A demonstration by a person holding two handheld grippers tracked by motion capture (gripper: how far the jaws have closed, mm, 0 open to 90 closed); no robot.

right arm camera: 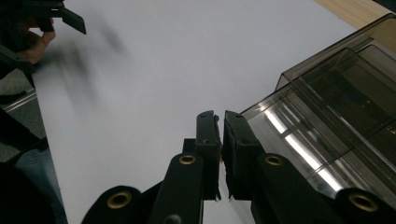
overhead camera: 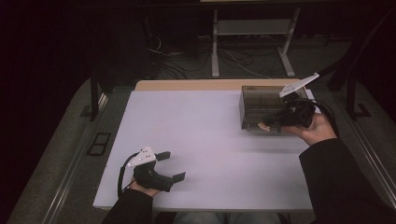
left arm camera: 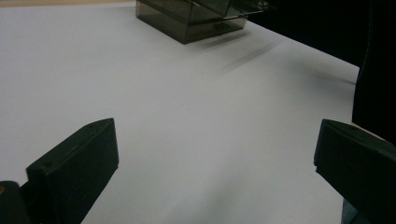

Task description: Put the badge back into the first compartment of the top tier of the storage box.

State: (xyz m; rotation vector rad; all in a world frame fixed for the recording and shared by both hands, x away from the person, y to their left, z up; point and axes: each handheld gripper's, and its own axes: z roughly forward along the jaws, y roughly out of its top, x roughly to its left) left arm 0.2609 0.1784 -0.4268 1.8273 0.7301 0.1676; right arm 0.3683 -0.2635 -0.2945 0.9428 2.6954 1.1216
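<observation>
Right gripper (right arm camera: 221, 125) jaws nearly closed, thin gap between, nothing visibly held; smoky clear plastic box (right arm camera: 336, 107) just right of jaw tips, right jaw at its near corner; white tabletop (right arm camera: 154, 70) ahead; left gripper (right arm camera: 51, 14) far off upper left, blurred

The smoky clear plastic box (overhead camera: 261, 109) is glossy, with bright streaks on its smooth walls in the right gripper view. Under it, the white table top (overhead camera: 205, 135) looks matt and smooth; beyond the box a pale wood edge (overhead camera: 196, 85) shows. The right gripper (right arm camera: 220, 122) is matt black plastic with brass-coloured rivets (right arm camera: 187, 160).
</observation>
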